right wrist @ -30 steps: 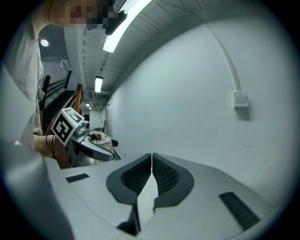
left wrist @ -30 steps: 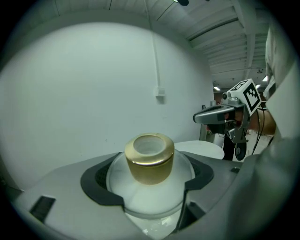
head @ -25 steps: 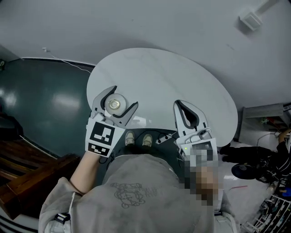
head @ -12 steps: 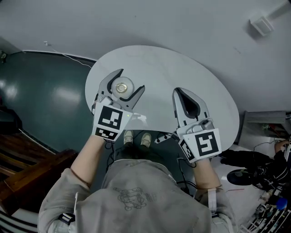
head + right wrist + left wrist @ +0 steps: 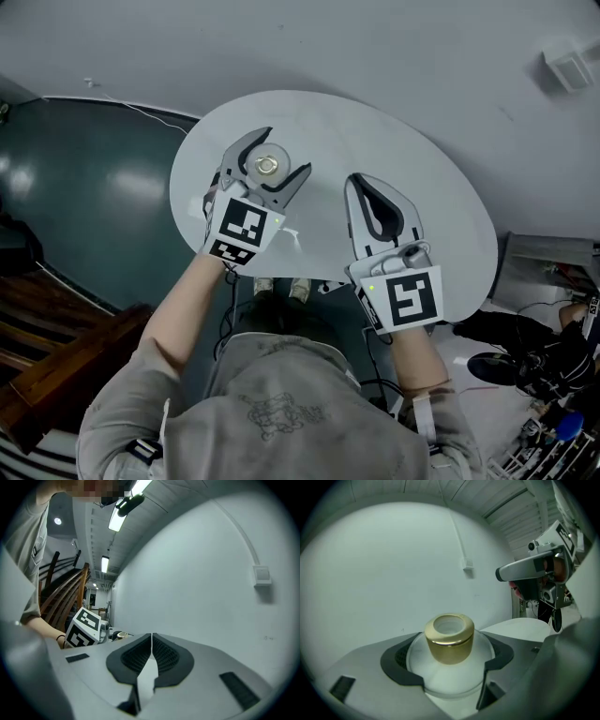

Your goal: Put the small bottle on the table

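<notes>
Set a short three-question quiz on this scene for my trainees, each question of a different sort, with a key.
1. True or false: the right gripper is shut with nothing between its jaws.
2. What is the left gripper shut on? A) a small bottle B) a spoon C) nothing
3. Fill in: the bottle's cap is ___ in colour.
Key: 1 true; 2 A; 3 gold.

Table [image 5: 427, 192] bare round left tongs [image 5: 279, 156]; right tongs [image 5: 361, 187] near alongside; wall [image 5: 375, 47] beyond far edge.

Even bright light; ceiling lamp [image 5: 125, 509] glare; fisheye edges dark, warped.
</notes>
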Motion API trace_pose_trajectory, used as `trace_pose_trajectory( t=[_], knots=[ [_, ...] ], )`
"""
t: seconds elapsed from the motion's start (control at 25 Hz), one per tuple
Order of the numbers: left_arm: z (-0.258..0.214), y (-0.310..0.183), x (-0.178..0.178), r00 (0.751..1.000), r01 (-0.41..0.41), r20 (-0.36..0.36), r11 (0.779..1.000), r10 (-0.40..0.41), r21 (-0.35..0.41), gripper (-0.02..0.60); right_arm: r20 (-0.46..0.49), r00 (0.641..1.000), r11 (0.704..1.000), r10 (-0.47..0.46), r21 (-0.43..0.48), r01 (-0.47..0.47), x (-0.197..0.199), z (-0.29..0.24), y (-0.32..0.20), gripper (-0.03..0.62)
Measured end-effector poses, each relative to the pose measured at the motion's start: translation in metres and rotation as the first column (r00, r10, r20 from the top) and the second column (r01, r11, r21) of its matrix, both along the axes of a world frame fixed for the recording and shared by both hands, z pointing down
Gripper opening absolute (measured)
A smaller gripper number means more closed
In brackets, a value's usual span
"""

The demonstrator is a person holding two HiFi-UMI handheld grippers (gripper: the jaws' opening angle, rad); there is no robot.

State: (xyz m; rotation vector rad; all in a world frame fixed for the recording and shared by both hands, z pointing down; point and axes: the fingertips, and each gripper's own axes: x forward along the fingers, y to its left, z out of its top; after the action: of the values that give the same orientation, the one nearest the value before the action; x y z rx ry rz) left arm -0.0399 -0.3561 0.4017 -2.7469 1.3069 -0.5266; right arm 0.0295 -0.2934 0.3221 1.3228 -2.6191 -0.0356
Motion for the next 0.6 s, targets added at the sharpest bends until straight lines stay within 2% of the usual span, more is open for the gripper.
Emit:
trace_pose_trajectory(
  t=[0.24, 0.6],
  knots=[
    [0.041, -0.033, 0.009, 0.999, -0.028, 0.019, 0.999, 0.028, -0.034, 0.348, 0.042, 0.998, 0.997, 0.039, -0.070, -0.036, 0.008, 0.047, -0.039, 0.031],
    [0.117, -0.064, 0.026, 0.992, -0.117, 0.040, 0.991, 0.120, -0.066, 0.348, 0.018, 0.996, 0.982, 0.087, -0.169, -0.082, 0.017, 0.118, -0.074, 0.031]
  ],
)
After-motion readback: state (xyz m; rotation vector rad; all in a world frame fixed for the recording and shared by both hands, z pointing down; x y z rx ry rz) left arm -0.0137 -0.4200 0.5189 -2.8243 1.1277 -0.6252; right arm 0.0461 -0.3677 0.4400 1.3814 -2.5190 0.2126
